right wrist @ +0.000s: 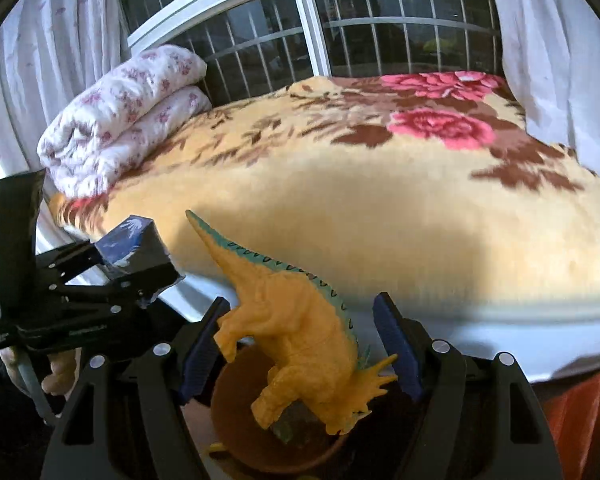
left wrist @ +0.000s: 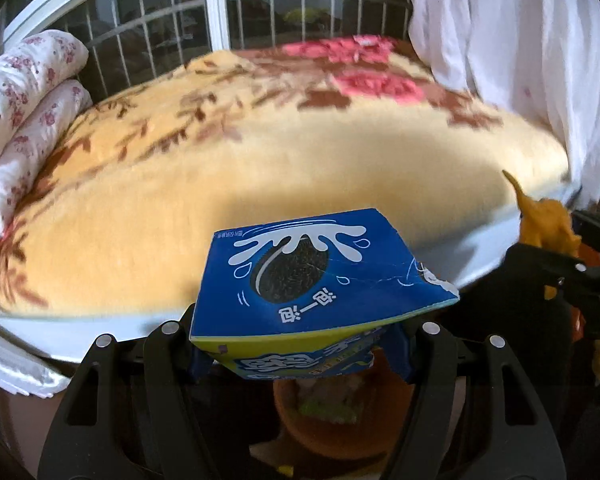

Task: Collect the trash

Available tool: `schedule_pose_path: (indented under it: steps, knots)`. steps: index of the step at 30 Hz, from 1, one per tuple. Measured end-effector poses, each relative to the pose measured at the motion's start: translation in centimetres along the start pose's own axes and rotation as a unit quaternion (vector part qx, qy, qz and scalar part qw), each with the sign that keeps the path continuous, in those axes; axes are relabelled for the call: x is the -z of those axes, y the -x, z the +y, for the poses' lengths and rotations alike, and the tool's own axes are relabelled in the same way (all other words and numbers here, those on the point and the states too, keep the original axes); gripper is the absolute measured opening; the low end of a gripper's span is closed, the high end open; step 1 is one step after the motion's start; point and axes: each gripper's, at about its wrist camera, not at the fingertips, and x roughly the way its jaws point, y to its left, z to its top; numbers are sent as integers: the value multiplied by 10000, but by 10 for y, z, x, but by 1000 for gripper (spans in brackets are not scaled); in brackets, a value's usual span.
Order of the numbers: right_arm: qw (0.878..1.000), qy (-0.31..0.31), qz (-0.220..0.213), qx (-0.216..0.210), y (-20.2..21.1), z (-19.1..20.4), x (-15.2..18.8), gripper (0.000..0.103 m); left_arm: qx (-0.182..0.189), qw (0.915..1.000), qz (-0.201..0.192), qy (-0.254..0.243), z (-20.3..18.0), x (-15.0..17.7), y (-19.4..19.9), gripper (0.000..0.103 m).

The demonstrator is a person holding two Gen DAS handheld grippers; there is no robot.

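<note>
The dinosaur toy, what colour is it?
The dinosaur toy is orange, with teal ridges down its back; right wrist view shows it best.

1. The brown bin sits mostly behind the blue cookie box and the left hand-held gripper; its contents are a pale green-and-white smear I can't identify.
2. In the right wrist view, the orange toy dinosaur covers most of that bin, and its head hides whatever lies underneath.
3. The dinosaur is only partly visible from the left side, behind the right hand-held gripper.
4. The floral blanket is motion-blurred, especially its pattern edges.
5. Beyond the barred window, shapes are too dim to read.
6. The box's small print is too fine to read.
</note>
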Motion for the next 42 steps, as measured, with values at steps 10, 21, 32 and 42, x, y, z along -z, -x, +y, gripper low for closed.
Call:
schedule_pose_path:
  steps: [10, 21, 32, 42]
  knots:
    - [9957, 64, 896, 221, -41, 13, 66, 72, 151, 9925, 1212, -44, -7, 69, -61, 65]
    - [9864, -146, 1577, 445, -100, 6, 91, 72, 397, 9759, 2127, 275, 1, 90, -124, 65]
    - [9797, -189, 1954, 416, -120, 3, 95, 84, 486, 9677, 2447, 349, 2, 91, -137, 77]
    - [9857, -404, 1491, 678, -89, -13, 86, 89, 500, 9702, 2323, 467, 8, 85, -121, 81]
